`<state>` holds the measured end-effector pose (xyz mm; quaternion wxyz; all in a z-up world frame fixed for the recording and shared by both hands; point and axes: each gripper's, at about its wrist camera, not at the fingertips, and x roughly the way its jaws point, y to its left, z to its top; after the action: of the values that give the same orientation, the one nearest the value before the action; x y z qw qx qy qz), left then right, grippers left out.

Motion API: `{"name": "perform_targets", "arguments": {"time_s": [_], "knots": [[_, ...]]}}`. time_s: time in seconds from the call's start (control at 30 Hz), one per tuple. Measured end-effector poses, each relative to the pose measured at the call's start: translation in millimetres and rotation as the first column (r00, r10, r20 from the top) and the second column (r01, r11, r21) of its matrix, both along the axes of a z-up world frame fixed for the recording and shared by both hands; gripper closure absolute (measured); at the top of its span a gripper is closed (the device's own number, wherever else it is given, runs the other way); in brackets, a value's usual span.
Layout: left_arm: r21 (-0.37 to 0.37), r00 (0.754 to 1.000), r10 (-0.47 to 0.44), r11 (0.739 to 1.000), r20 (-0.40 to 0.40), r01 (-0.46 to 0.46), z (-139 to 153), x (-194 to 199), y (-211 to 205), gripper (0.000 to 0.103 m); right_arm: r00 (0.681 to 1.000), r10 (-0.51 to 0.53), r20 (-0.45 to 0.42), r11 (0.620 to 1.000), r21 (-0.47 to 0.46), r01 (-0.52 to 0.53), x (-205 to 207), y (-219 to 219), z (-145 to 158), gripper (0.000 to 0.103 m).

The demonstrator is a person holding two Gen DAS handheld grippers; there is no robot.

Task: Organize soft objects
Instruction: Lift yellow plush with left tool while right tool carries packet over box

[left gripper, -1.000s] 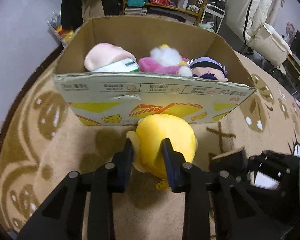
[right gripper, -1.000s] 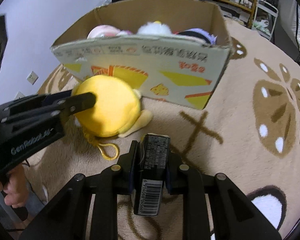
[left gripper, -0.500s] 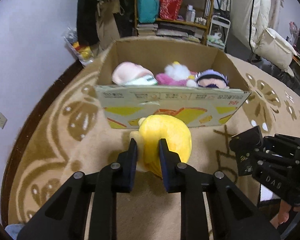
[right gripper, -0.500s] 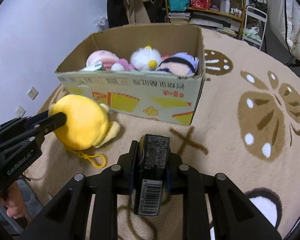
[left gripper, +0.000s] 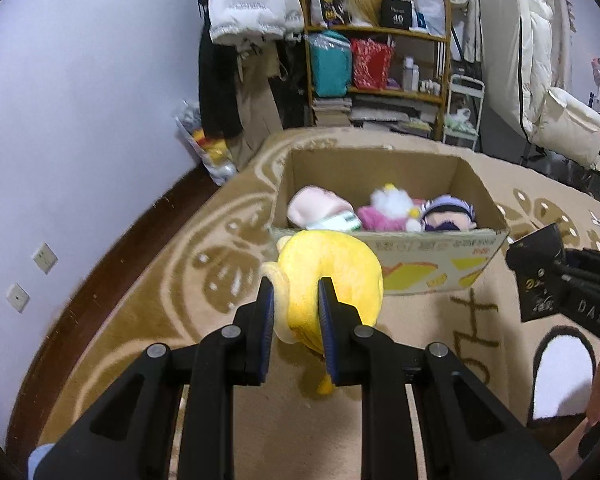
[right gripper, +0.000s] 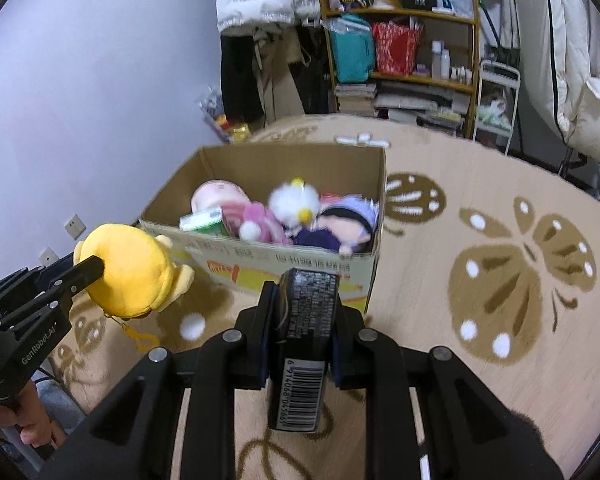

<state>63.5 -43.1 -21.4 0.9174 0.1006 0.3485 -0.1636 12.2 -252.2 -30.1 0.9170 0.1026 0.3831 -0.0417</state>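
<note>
Carry step: your left tongs clamp the yellow plush, right tongs clamp a black pack. Next, clear the box's near wall, release inside.

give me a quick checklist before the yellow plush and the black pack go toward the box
1. Left claw shut on yellow plush: ok.
2. Right claw shut on black pack: ok.
3. Cardboard box open on top: ok.
4. Free space among the toys inside: cannot tell.
5. Plush's yellow clip dangling, may snag the box edge: not ok.
6. Black pack is soft: cannot tell.
</note>
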Motion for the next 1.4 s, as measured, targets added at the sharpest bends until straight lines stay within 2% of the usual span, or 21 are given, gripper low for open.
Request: {"name": "perform_targets", "arguments": {"time_s": [0.43,0.87,1.4], "knots": [[0.012,0.991,0.006,1.0,0.136,-0.007,38.2,-3.3,-0.7,0.083,0.995,0.004,0.104,1.0,-0.021,-0.002,15.6,-5.1,28.2,0.08],[-0.005,0.968,0.007,1.0,0.251,-0.006,77.2,31.3,-19.5,0.083,0.988,0.012,0.151,0.999,-0.039,-0.006,49.3,-16.4,47.3,0.08],[0.032,0.968,-0.036,0.999,0.25,0.028,65.4,66.1,-57.0,0.083,0.98,0.01,0.197,0.999,-0.033,-0.004,83.9,-37.5,51.5,0.08]]}}
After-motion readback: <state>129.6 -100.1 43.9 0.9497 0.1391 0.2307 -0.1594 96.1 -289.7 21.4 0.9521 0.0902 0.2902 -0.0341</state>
